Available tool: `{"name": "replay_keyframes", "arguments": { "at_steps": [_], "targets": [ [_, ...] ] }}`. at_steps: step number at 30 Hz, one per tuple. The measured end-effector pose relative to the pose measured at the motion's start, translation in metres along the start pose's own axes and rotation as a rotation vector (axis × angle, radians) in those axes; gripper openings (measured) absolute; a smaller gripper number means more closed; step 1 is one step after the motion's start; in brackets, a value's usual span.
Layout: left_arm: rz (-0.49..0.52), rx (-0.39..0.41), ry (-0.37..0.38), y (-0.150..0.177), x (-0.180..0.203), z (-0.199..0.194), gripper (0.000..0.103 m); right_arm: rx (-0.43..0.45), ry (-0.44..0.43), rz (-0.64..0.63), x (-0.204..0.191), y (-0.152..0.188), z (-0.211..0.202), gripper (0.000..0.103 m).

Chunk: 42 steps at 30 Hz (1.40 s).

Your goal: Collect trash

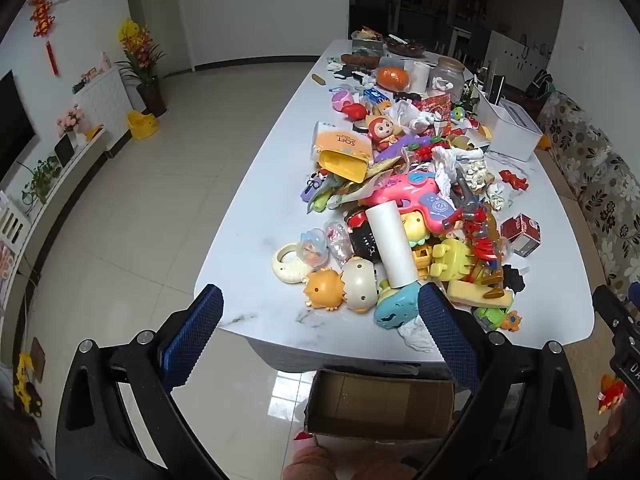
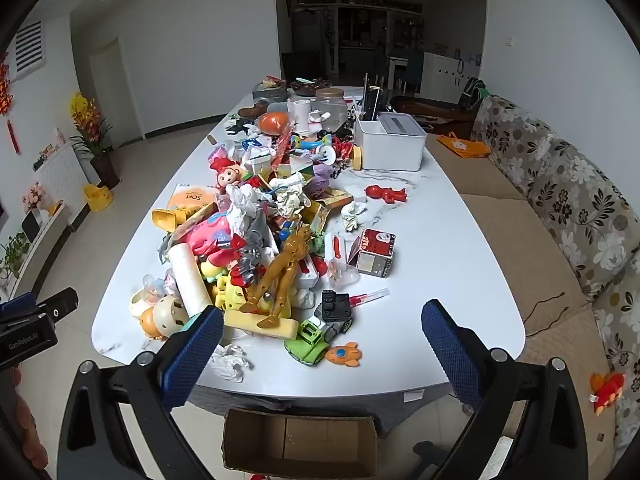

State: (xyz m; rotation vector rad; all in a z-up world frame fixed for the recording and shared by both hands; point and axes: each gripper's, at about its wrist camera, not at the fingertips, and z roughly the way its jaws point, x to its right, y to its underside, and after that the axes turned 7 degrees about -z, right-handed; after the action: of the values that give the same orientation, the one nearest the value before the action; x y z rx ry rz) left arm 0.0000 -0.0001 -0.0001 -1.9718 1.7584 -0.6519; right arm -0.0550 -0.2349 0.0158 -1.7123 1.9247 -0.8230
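A white marble table (image 1: 256, 208) (image 2: 452, 264) carries a long heap of toys mixed with trash. Crumpled white tissues lie near the front edge (image 1: 416, 334) (image 2: 230, 360) and in the heap (image 1: 446, 168) (image 2: 244, 204) (image 2: 353, 214). A white paper roll core (image 1: 390, 246) (image 2: 188, 276) leans on the toys. An open cardboard box (image 1: 380, 404) (image 2: 300, 444) stands on the floor below the table's front edge. My left gripper (image 1: 320, 344) is open and empty, above the box. My right gripper (image 2: 322, 354) is open and empty, over the front edge.
A white storage bin (image 1: 512, 128) (image 2: 390, 142) and a glass jar (image 2: 331, 109) stand at the table's far end. A floral sofa (image 2: 568, 208) runs along the right side. Tiled floor (image 1: 140, 200) lies to the left. A red plush (image 2: 606, 390) lies by the sofa.
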Motion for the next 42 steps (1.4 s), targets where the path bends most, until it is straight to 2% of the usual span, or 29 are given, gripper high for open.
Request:
{"name": "replay_keyframes", "arguments": {
  "at_steps": [12,42],
  "targets": [
    [0.003,-0.02,0.01,0.009,0.004,0.006,0.095,0.012,0.001,-0.002,0.001,0.001,-0.001,0.098],
    [-0.007,-0.036,0.03,0.007,-0.001,0.011,0.095,0.005,-0.017,0.003,0.001,0.005,0.001,0.098]
  ]
}}
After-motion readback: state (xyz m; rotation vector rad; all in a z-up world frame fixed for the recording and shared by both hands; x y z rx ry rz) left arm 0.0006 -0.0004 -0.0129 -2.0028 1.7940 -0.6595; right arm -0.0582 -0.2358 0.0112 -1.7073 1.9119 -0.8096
